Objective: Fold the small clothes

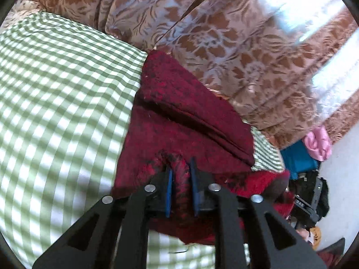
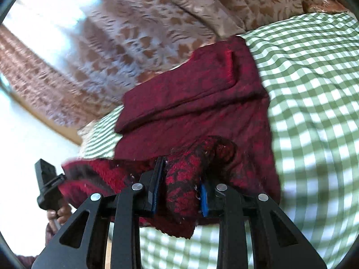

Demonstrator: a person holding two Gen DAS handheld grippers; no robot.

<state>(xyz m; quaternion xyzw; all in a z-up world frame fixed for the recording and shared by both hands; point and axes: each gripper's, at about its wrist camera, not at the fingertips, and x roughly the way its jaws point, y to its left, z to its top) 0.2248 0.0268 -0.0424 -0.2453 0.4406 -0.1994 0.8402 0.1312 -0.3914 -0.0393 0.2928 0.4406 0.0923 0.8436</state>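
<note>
A dark red knitted garment (image 1: 179,116) lies on a green-and-white checked sheet (image 1: 56,112), with one part folded over its far side. My left gripper (image 1: 181,179) is shut on a bunched near edge of the garment and lifts it. In the right wrist view the same red garment (image 2: 197,98) lies on the checked sheet (image 2: 314,112). My right gripper (image 2: 181,192) is shut on another bunch of its near edge, raised off the sheet. The left gripper's black body (image 2: 48,186) shows at the left of the right wrist view, with red cloth stretched between the two.
A brown floral curtain (image 1: 224,33) hangs behind the bed and also shows in the right wrist view (image 2: 134,33). Bright window light comes through at the top right. Pink cloth (image 1: 318,141) and a blue item (image 1: 298,159) lie at the right by a white wall.
</note>
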